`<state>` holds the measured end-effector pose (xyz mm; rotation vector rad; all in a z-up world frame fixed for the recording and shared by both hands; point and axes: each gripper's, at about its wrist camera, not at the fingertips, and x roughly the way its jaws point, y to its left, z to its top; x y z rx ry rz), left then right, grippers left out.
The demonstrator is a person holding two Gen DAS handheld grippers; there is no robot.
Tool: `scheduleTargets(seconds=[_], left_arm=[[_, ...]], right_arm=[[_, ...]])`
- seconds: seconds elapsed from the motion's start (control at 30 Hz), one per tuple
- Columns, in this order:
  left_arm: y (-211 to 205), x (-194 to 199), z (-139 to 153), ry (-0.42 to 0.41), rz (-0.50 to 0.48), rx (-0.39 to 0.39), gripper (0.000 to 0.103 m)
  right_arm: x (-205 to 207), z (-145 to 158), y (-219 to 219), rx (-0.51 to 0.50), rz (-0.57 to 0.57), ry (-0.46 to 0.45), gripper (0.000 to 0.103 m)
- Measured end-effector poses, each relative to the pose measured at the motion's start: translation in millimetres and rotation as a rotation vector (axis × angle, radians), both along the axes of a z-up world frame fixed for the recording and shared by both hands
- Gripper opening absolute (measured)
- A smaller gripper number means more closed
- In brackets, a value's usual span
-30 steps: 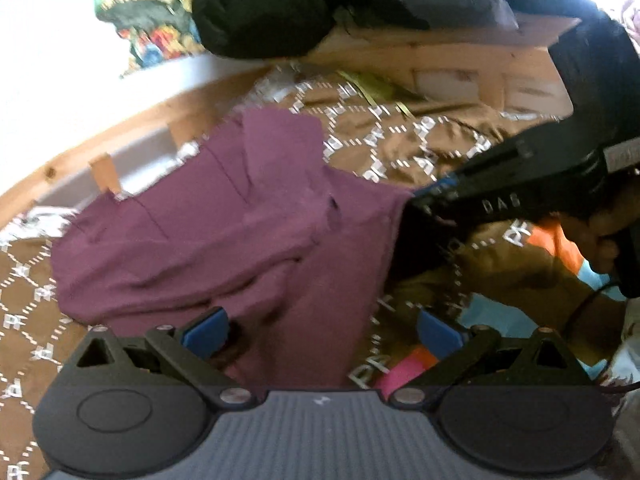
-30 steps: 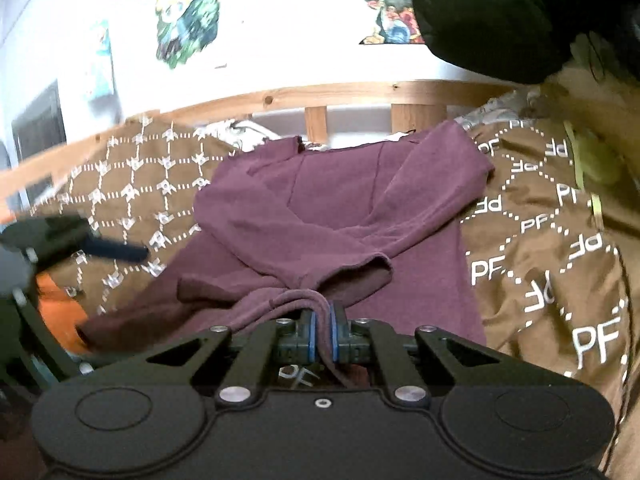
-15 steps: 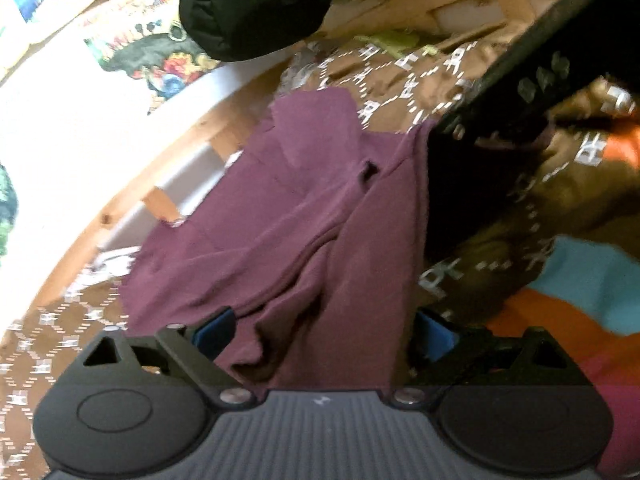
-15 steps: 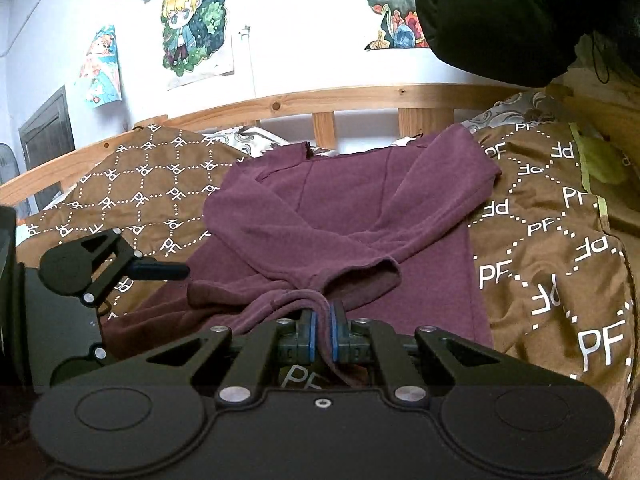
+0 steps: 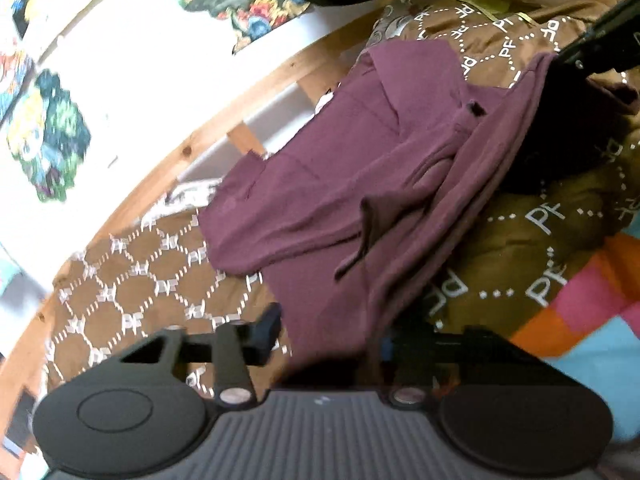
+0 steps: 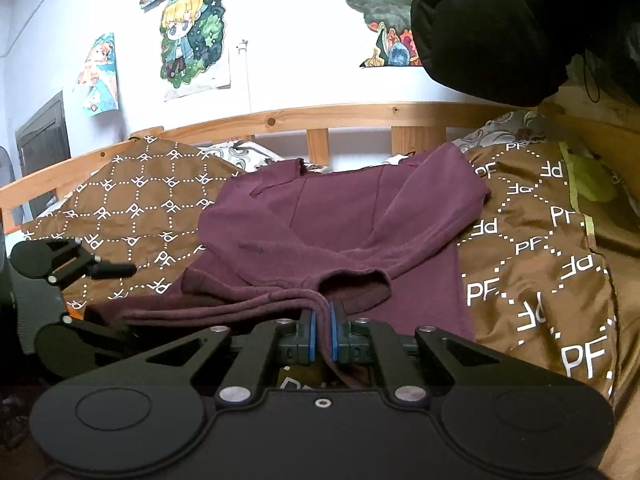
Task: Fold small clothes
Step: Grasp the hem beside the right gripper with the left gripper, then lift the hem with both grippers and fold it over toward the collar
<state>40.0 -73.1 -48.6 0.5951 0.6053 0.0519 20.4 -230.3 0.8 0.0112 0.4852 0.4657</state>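
Right claw [image 6: 324, 330]: clenched on the hem of the purple sweater [image 6: 340, 216].
Left claw [image 5: 326, 330]: spread wide, hem lying between its fingers.
Sweater: on brown bedspread [image 6: 540, 240].

Ahead of the tool, a plain plum-purple sweater [image 6: 344, 216] is showing darker maroon inside its cuff. Under it, a brown bedspread [image 6: 532, 248] is carrying a white dotted lattice with white "PF" letters. Beyond it, a pale honey-coloured wooden rail [image 6: 280, 118] is running before a white wall with 4 multicoloured cartoon posters [image 6: 192, 36]. The right gripper [image 6: 324, 334] is looking black with 2 blue pads [image 6: 311, 334]. Right of the left gripper [image 5: 326, 338], black with a grey ribbed body, a quilt [image 5: 592, 312] is showing orange, pink and light blue blocks.
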Motion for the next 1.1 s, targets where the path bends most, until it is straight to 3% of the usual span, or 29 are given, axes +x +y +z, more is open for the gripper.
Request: scheduleTargets(seconds=[0.1,0.23,0.33,0.47,0.53,0.57,0.7,0.9,0.97,1.03,1.1], left_arm=[[7.1,-5.7,3.2,0.009,-0.009,-0.047,0.028],[7.6,-7.9,5.7,-0.019,-0.032,-0.025,0.015],[15.6,-4.4,12.2,0.001,-0.014,-0.103,0.009],[26.5,-2.0,24.0,-0.008,0.007,-0.196,0.007],[29.4,-2.2,27.8,-0.016,0.012,-0.220,0.007],[30.5,-1.5,29.8,-0.020,0.012,-0.228,0.007],[35.2,-1.2,39.0,-0.041,0.006,-0.268,0.006],[45.5,-4.4,56.0,-0.103,0.005,-0.306,0.006],[49.6,-7.4,59.3,-0.106,0.007,-0.316,0.006],[51.5,-13.6,61.6,-0.109,-0.006,-0.318,0.005],[51.3,-24.3,64.9,-0.120,-0.030,-0.313,0.005]], right_arm=[[-1.8,-0.1,2.7,-0.026,0.001,-0.006,0.007],[-4.0,-0.3,6.9,-0.065,0.005,-0.012,0.007],[-4.4,-2.7,8.4,-0.095,0.005,-0.009,0.008],[-3.4,-12.9,16.7,-0.185,0.009,-0.001,0.018],[-3.5,-22.2,23.0,-0.250,0.015,0.010,0.034],[-3.3,-28.2,26.3,-0.287,0.017,0.019,0.037],[-2.4,-48.8,33.5,-0.376,0.013,0.061,0.041],[-12.4,-74.7,42.8,-0.671,0.001,-0.104,0.059],[-11.5,-75.1,36.6,-0.679,-0.018,-0.114,0.054],[-11.7,-71.4,30.9,-0.674,-0.039,-0.119,0.013],[-12.8,-64.9,23.4,-0.659,-0.062,-0.121,0.007]])
